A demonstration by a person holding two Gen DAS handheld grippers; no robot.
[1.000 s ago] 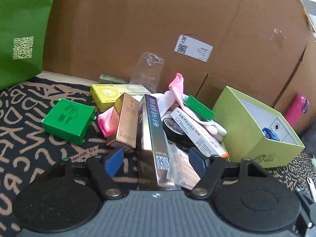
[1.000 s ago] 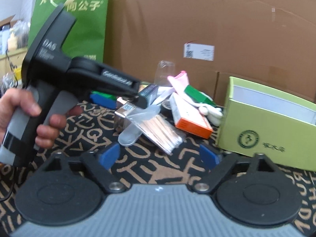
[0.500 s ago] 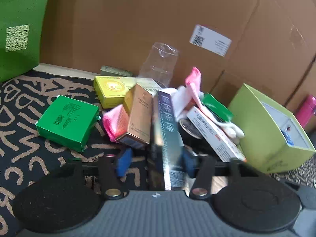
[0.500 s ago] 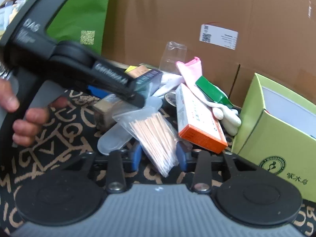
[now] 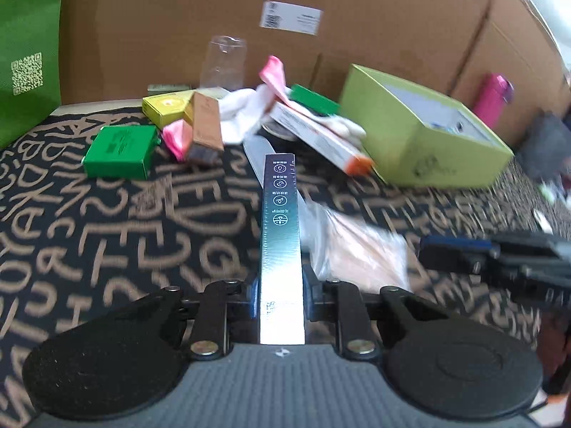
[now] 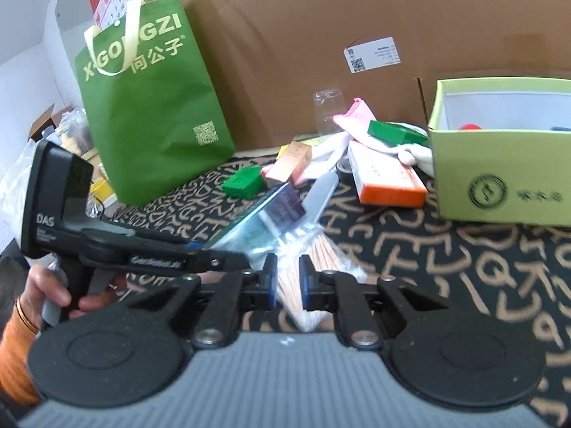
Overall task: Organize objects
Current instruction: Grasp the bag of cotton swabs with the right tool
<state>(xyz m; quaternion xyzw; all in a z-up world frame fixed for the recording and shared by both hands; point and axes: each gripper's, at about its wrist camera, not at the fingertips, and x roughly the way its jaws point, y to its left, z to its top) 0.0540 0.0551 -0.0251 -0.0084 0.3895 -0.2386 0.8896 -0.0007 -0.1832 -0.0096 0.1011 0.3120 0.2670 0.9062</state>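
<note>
Open mat (image 5: 125, 235) nearside; clutter pile (image 5: 249, 121), lime box (image 5: 428, 142) block far side.

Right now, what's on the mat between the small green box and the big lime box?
In the left wrist view: a tan carton, white cloth and an orange-ended box.

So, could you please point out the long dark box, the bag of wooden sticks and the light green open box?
long dark box (image 5: 281, 235), left wrist view, on its printed top face.
bag of wooden sticks (image 6: 323, 255), right wrist view, on the sticks above the pads.
light green open box (image 6: 499, 164), right wrist view, on its front wall.
</note>
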